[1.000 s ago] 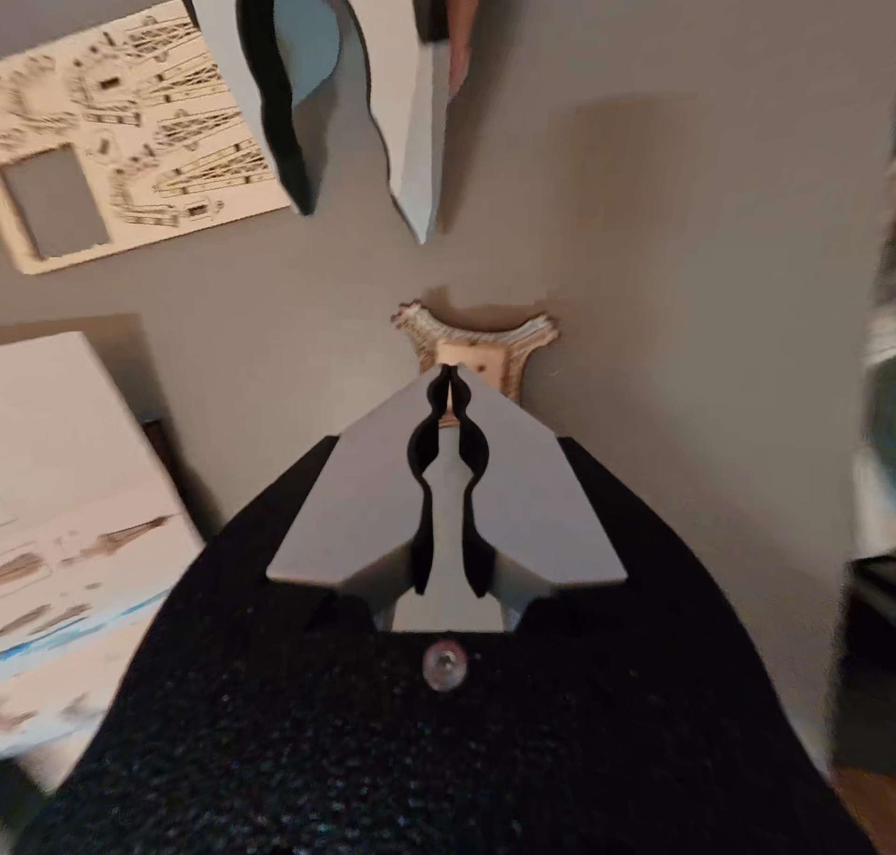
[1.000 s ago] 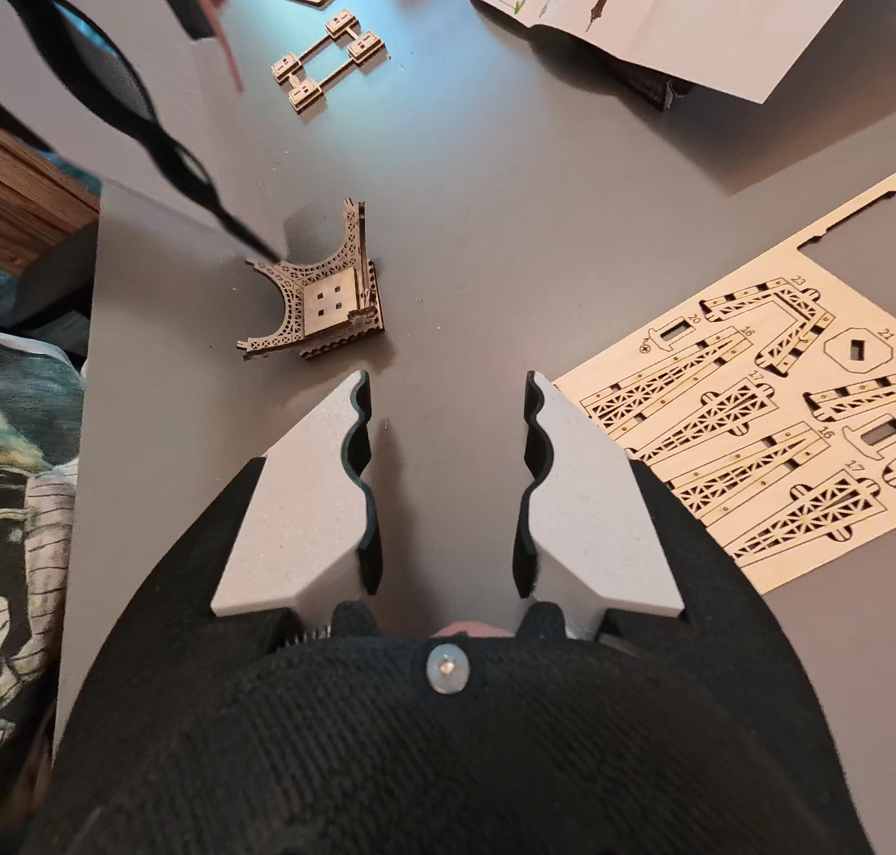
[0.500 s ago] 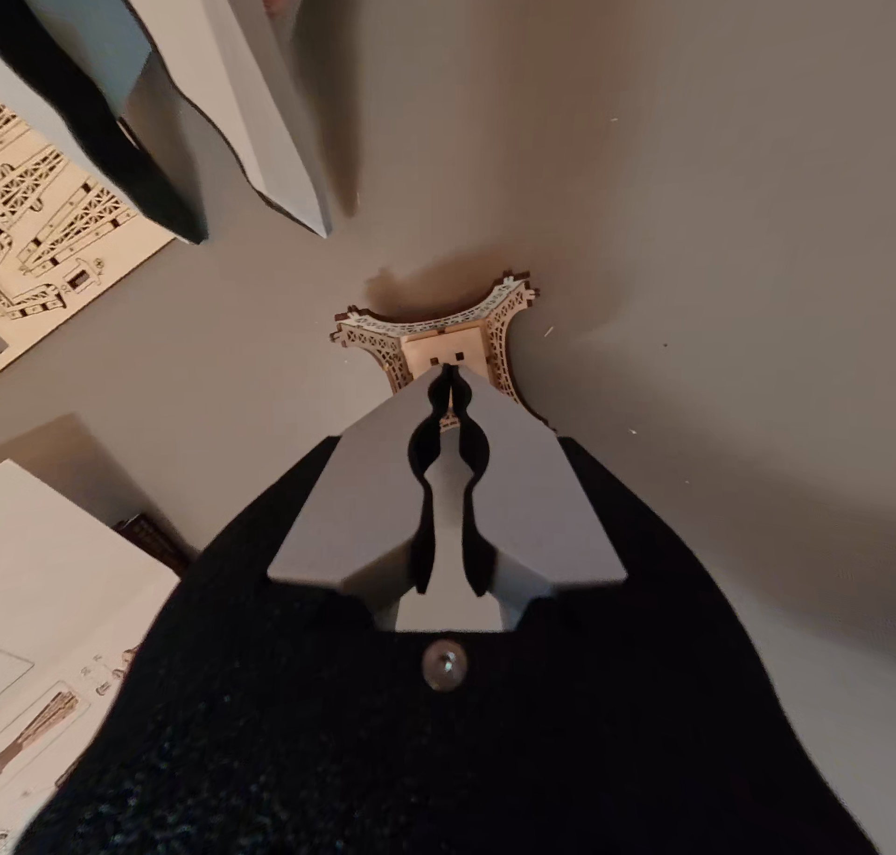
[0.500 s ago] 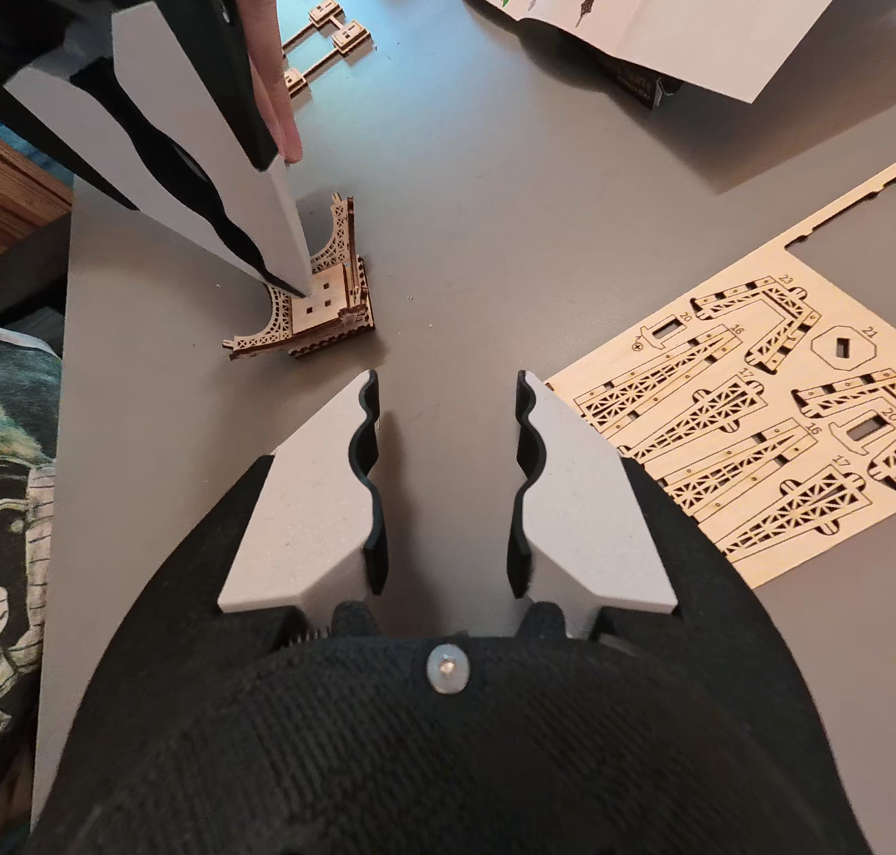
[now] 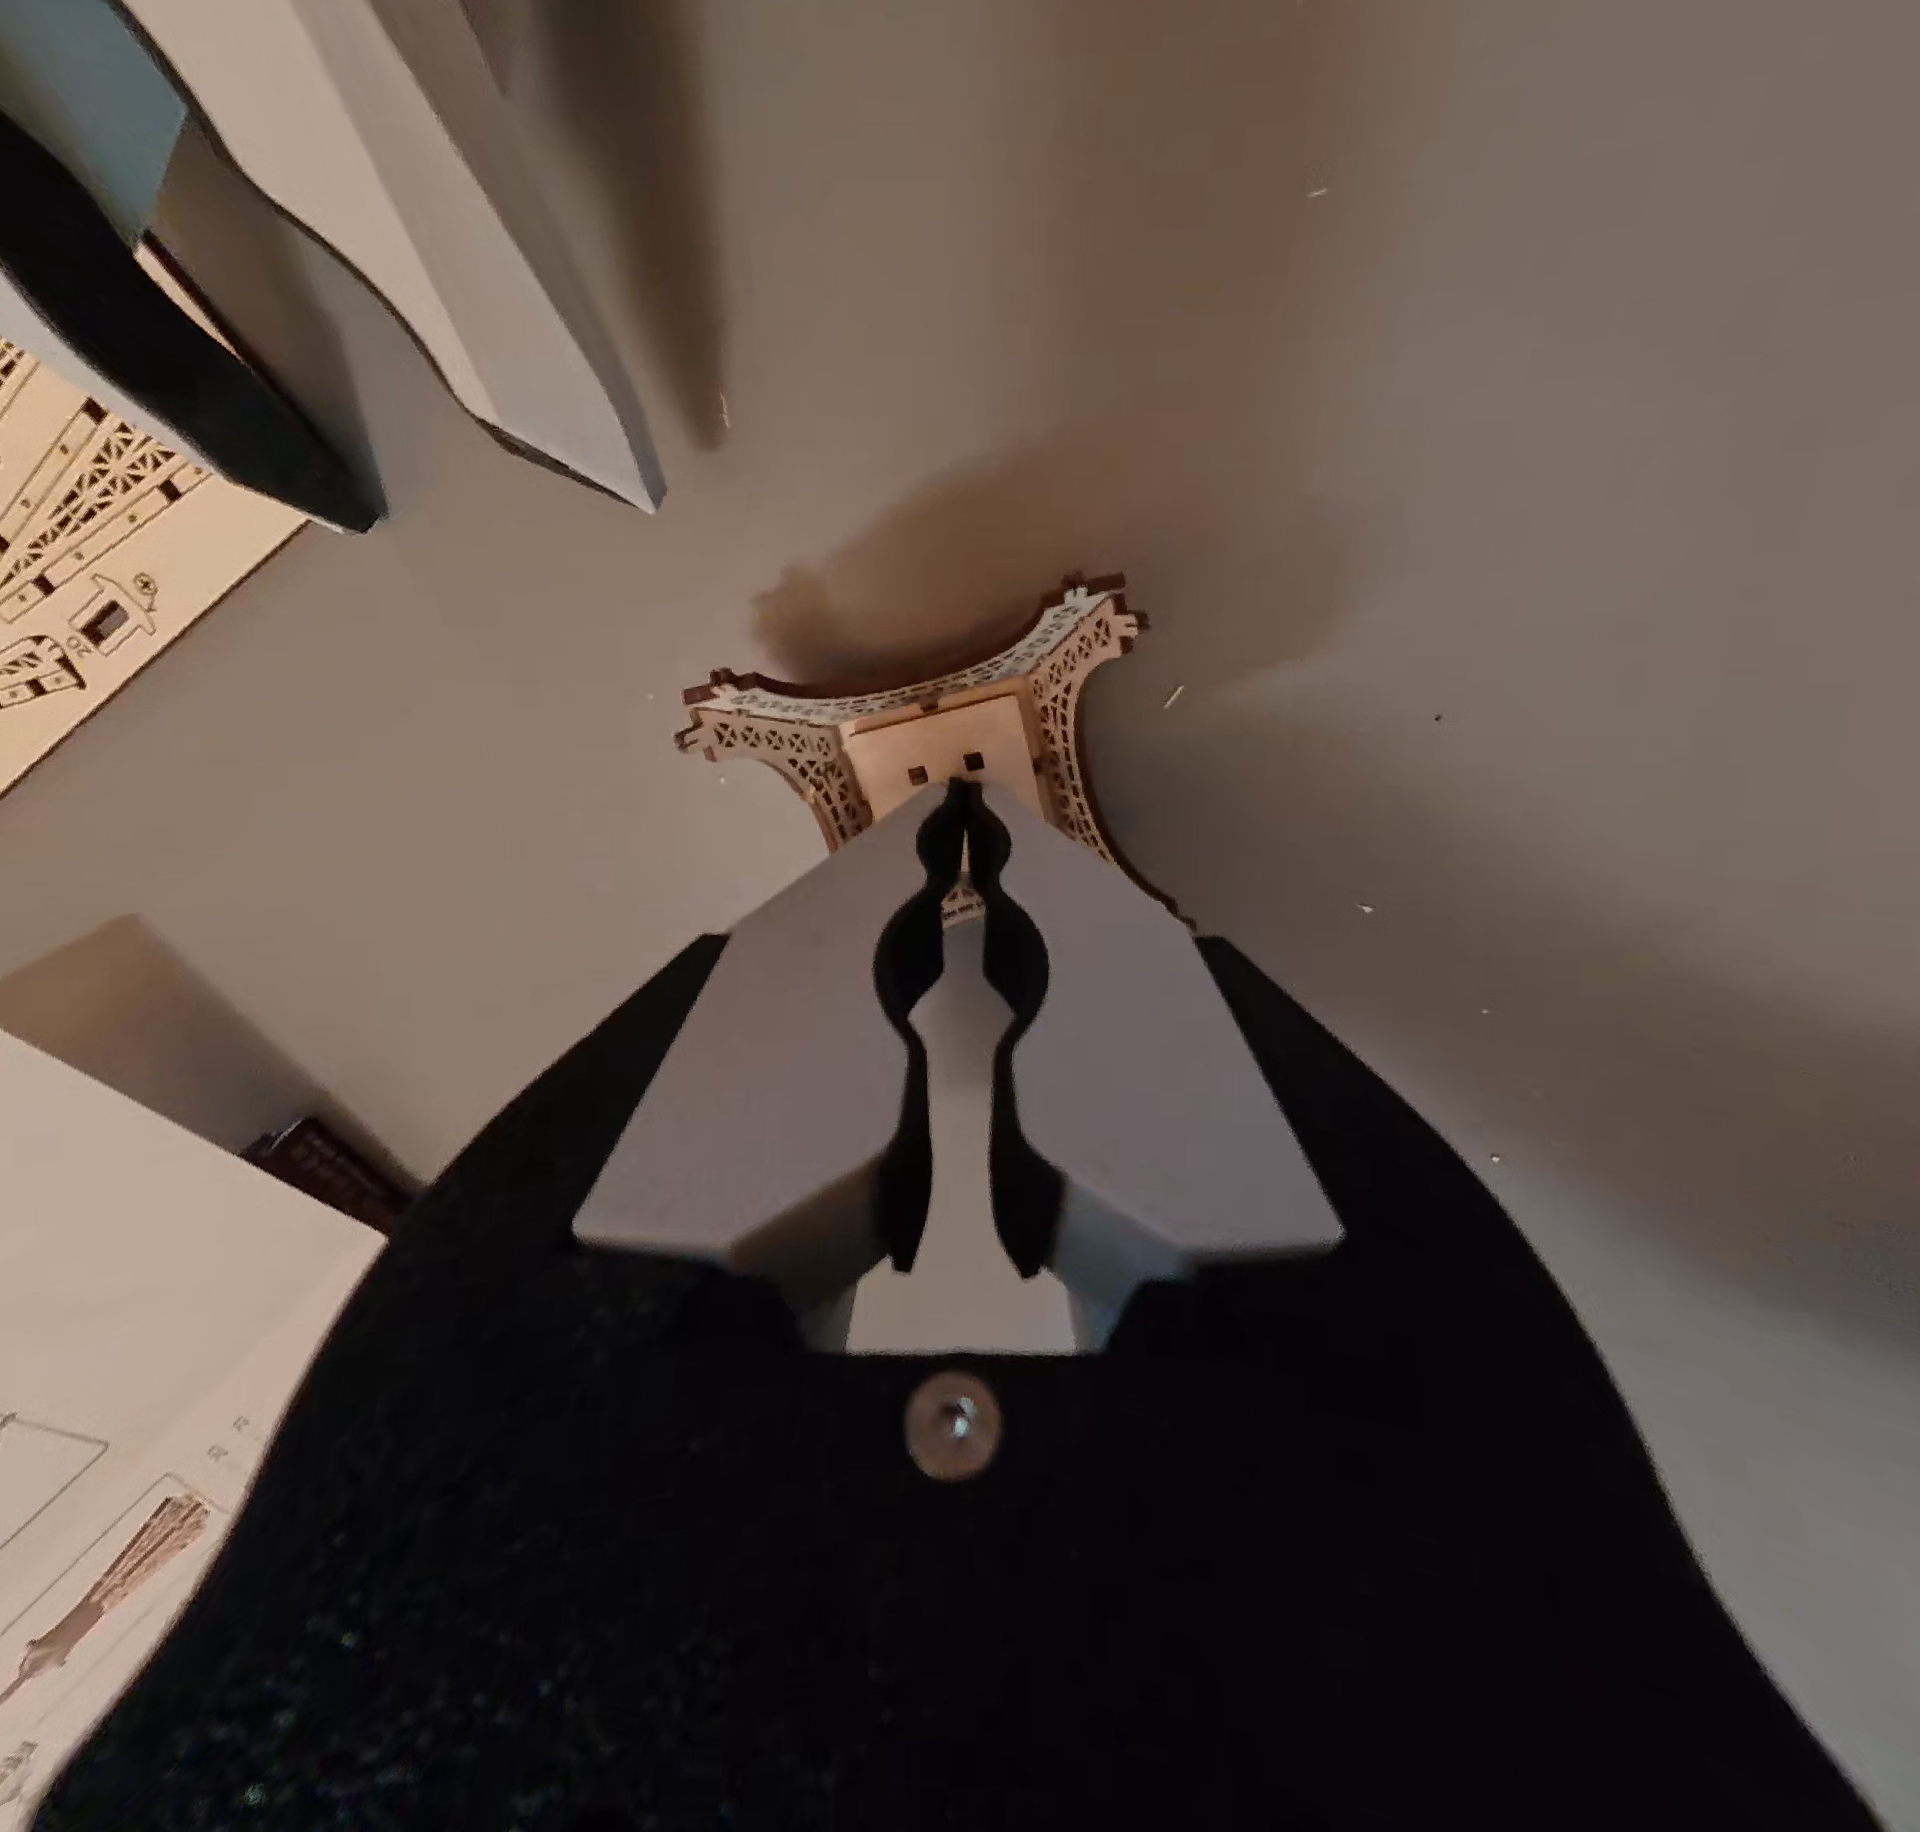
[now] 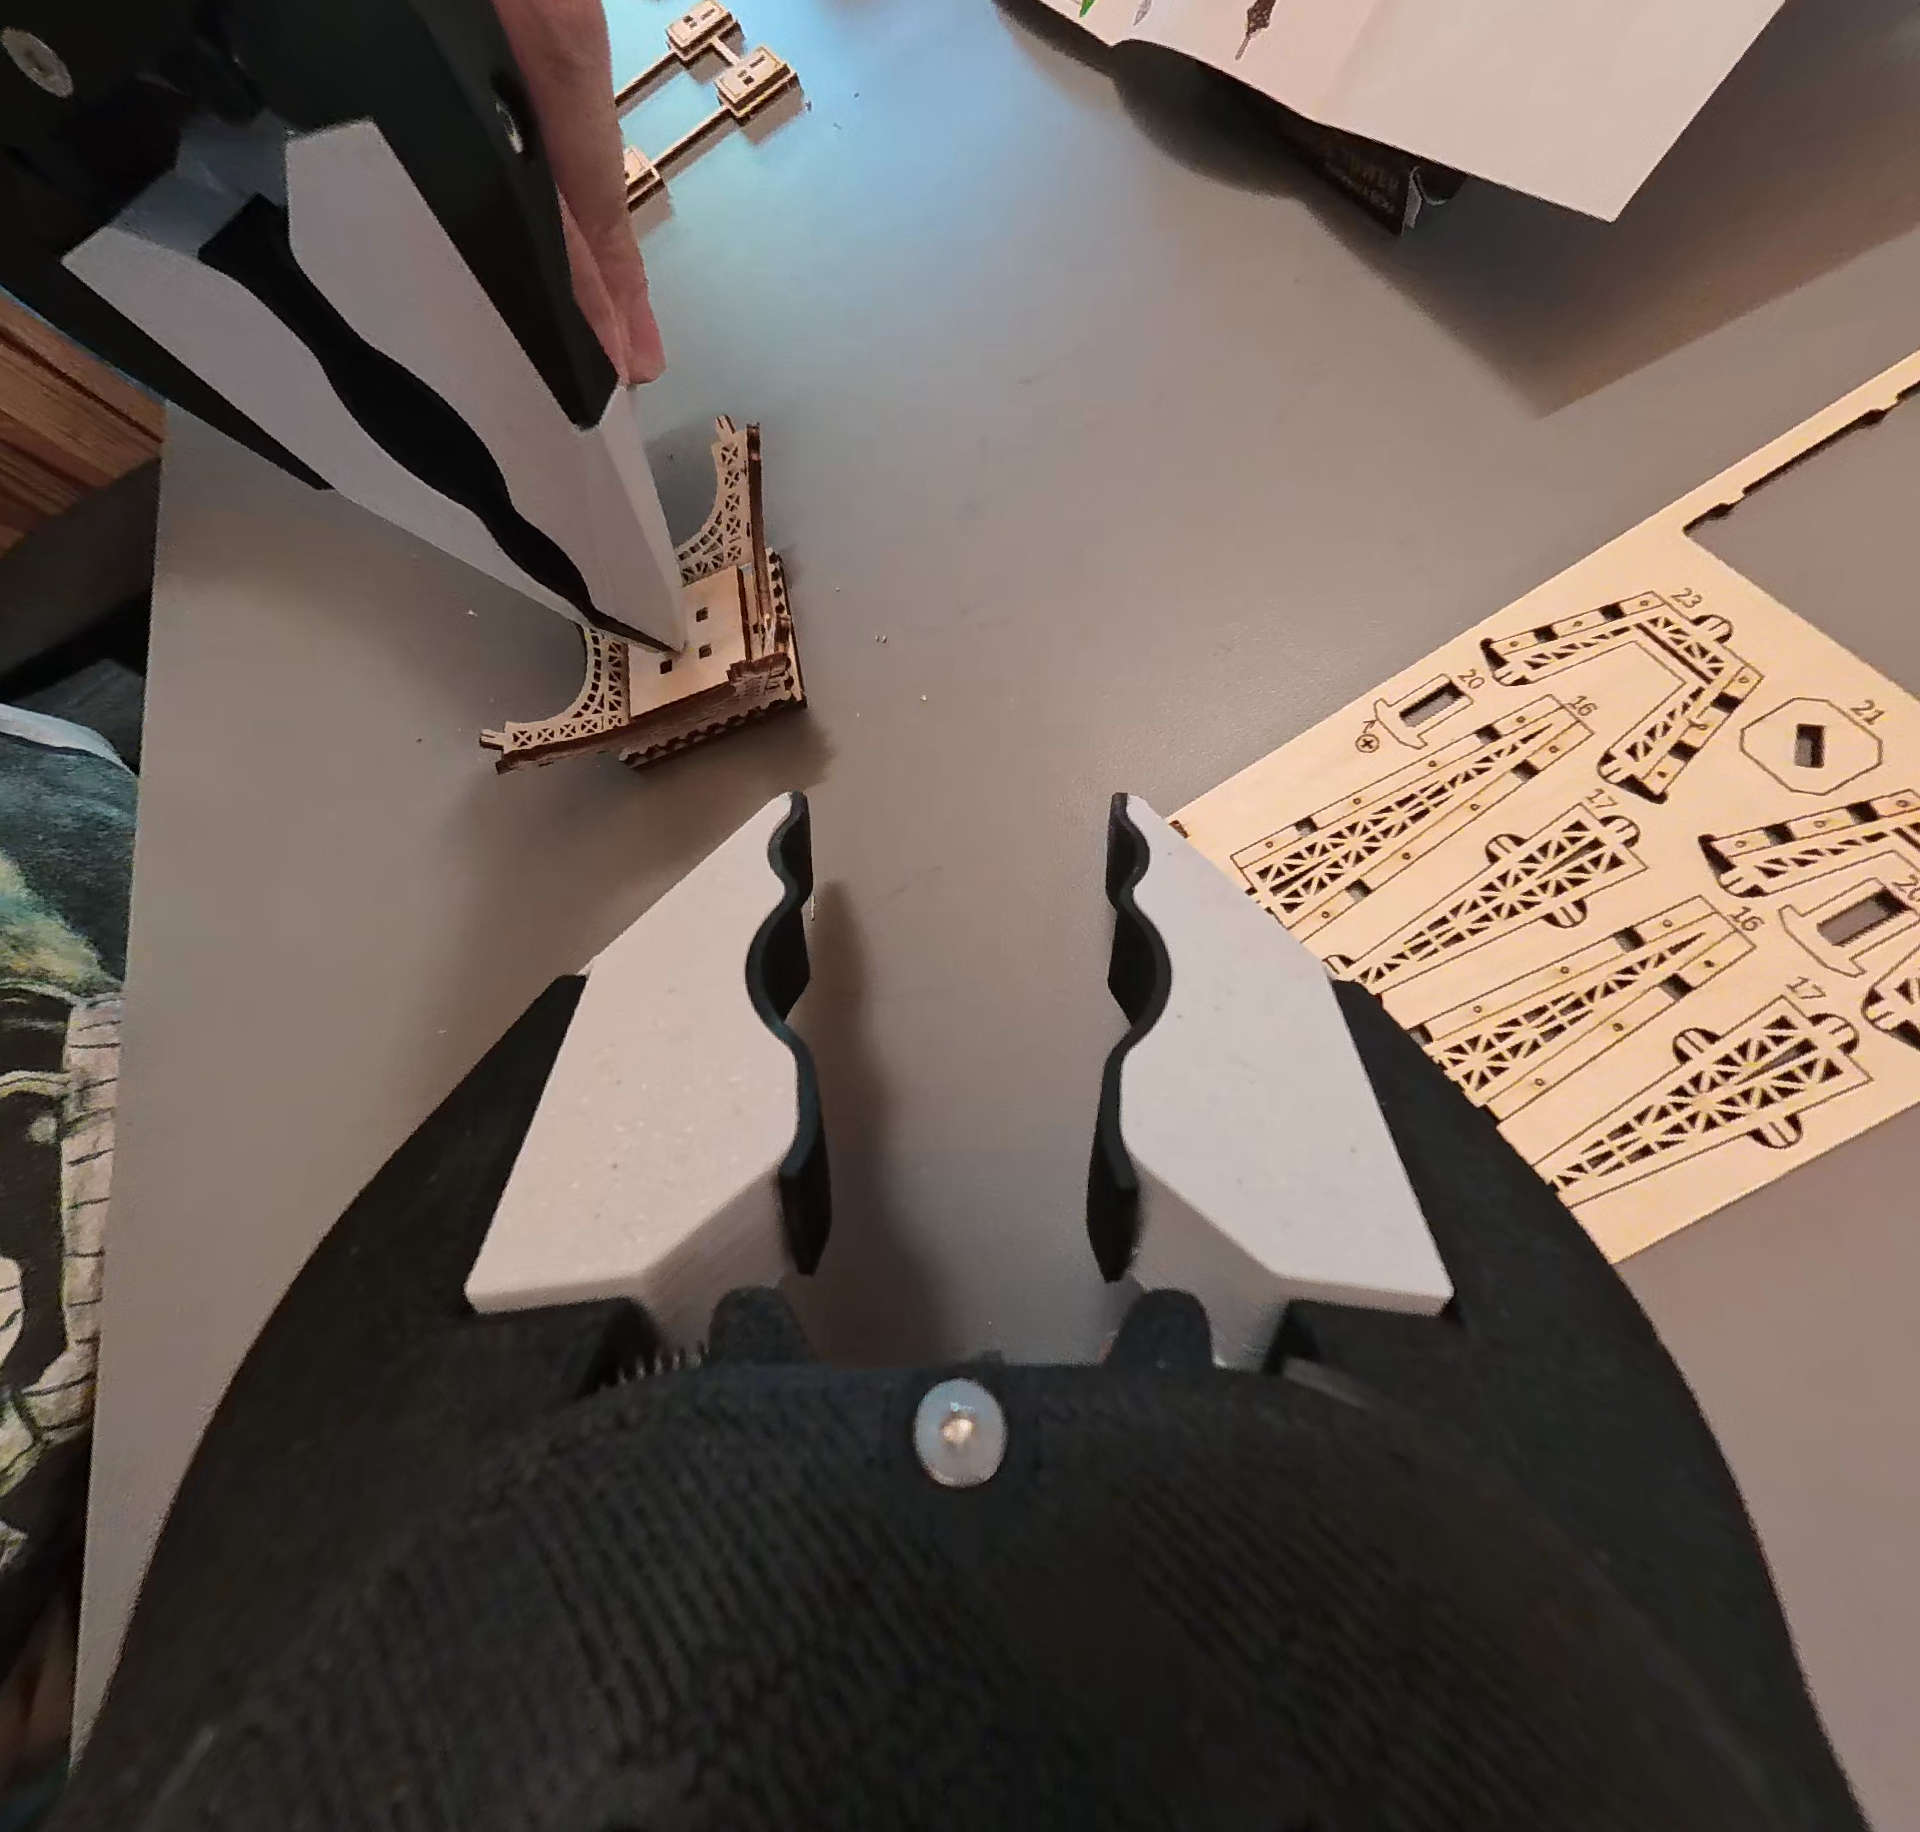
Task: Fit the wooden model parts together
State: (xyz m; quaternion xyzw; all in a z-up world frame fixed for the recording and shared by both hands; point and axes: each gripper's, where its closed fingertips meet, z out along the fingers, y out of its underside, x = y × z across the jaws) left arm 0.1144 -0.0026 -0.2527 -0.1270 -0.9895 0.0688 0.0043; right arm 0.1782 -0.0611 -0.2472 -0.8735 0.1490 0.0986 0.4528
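A wooden lattice tower base [image 6: 717, 686] lies on the grey table [image 6: 1039, 411]; it also shows in the left wrist view [image 5: 935, 733]. My left gripper [image 5: 964, 795] is shut, and its tips rest on the base's flat slotted platform. I see nothing between its fingers. The right wrist view shows it [image 6: 665, 642] coming down from the upper left with a hand on it. My right gripper [image 6: 961, 821] is open and empty, hovering just in front of the base. It also shows at the top left of the left wrist view [image 5: 499, 504].
A wooden sheet of uncut parts [image 6: 1558, 899] lies to the right. A paper instruction sheet [image 6: 1455, 37] lies at the back on a dark box [image 6: 1371, 182]. Small linked wooden pieces [image 6: 717, 89] lie behind the base. The table's left edge [image 6: 156, 639] runs close to the base.
My left gripper has come down from the upper left, still shut, and its tips now touch the base's platform. My right gripper has stayed open and nearly still.
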